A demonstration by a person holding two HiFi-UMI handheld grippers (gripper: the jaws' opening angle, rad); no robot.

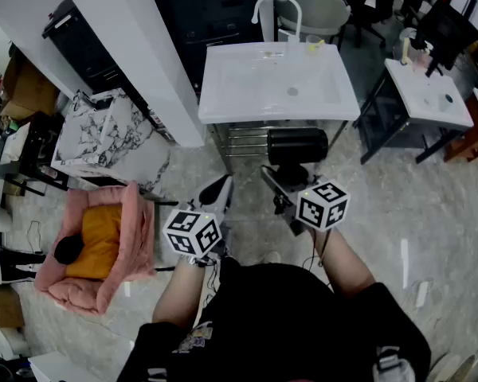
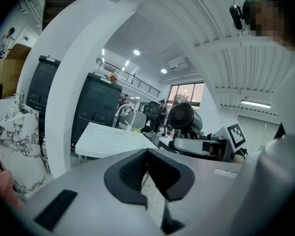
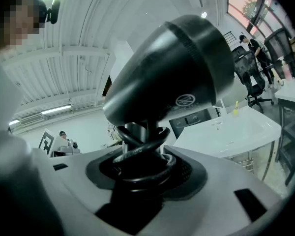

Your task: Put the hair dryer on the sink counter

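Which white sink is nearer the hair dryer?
The middle sink counter, with the curved faucet; the hair dryer is just before it, the other sink farther right.

The sink surface (image 1: 247,94) at 12 o'clock lies mostly bare and is open from its front edge. Along its far edge stand the faucet (image 1: 256,18) and a small cup (image 1: 313,44). A white pillar (image 1: 135,54) hems it in at 10 o'clock. At 2 o'clock, open floor (image 1: 365,70) separates it from another white surface (image 1: 426,94).

Right gripper (image 1: 277,185) holds hair dryer (image 1: 297,145) near sink counter (image 1: 223,94).
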